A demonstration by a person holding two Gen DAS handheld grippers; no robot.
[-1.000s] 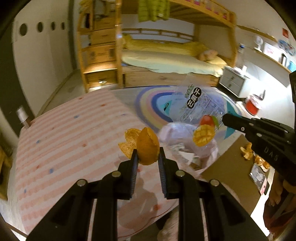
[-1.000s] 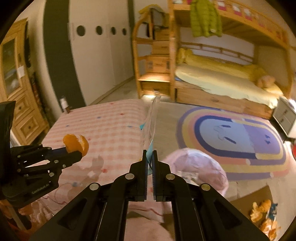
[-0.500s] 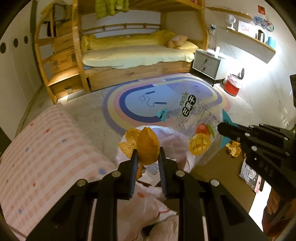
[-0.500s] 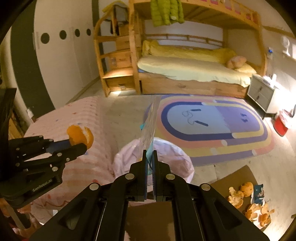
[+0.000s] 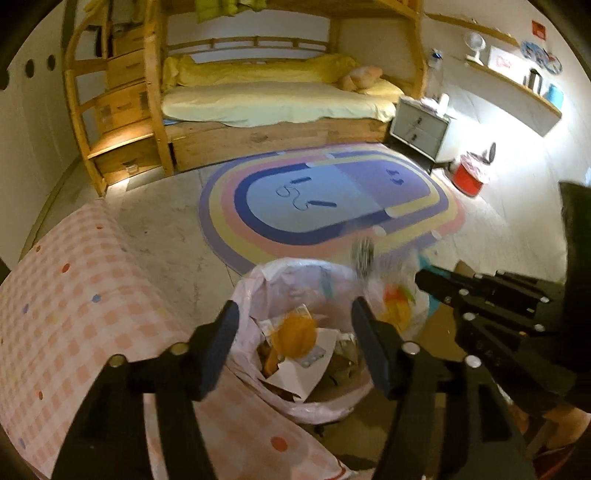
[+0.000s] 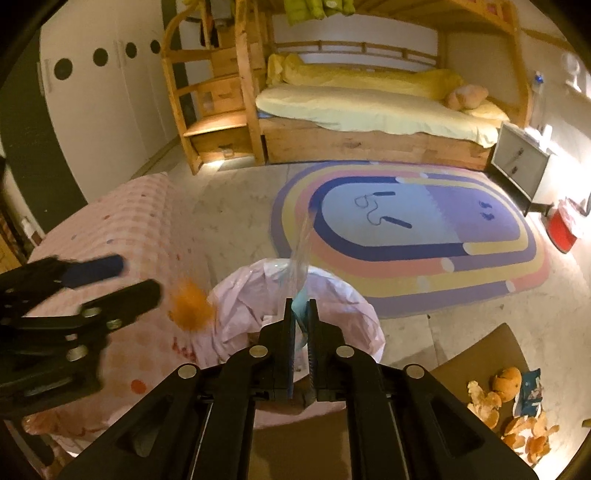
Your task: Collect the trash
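One orange peel (image 5: pixel 293 330) has just dropped from the left gripper (image 5: pixel 291 321), whose jaws are now wide open, into the pink trash bag (image 5: pixel 258 291). Next, the right gripper (image 6: pixel 301 321) still pinches a snack wrapper (image 6: pixel 301 254) over it.

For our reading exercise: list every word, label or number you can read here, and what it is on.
None can be read.
Snack bag in the right gripper: print motion-blurred.
Red wall sign: too small.
Blue packet: too small.
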